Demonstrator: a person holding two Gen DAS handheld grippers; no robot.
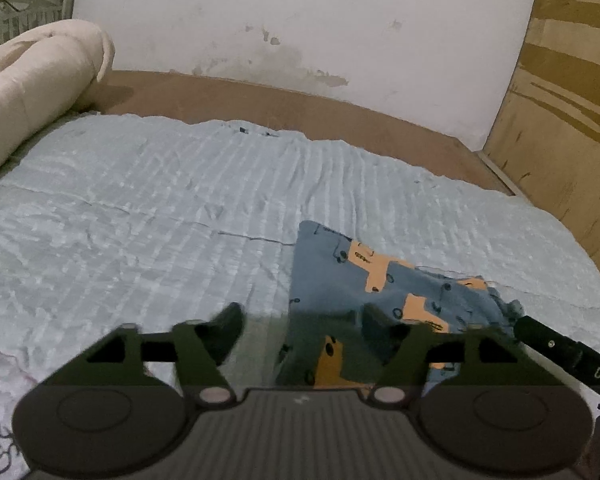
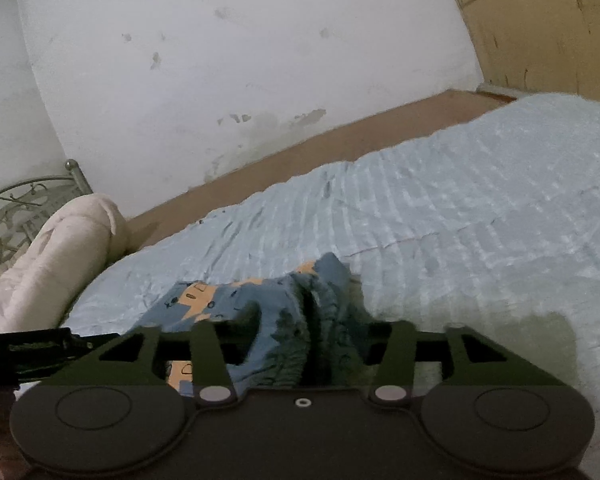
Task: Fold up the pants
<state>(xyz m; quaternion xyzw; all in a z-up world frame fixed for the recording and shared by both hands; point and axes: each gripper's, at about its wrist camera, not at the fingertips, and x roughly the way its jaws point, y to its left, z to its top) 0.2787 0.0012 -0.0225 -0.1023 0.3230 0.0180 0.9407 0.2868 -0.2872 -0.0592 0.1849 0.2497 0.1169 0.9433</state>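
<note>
Lying on the bedspread (image 1: 140, 208), pants (image 1: 380, 280) sit between both hand-held grippers' parted jaws.

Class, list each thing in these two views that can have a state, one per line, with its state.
Blue cotton pants with orange truck print: folded, lying on the bed.
Pale blue ribbed bedspread: spread out, wrinkled.
Cream quilted duvet: rolled up.
Left tongs: open, holding nothing.
Right tongs: open, waistband between them.
</note>
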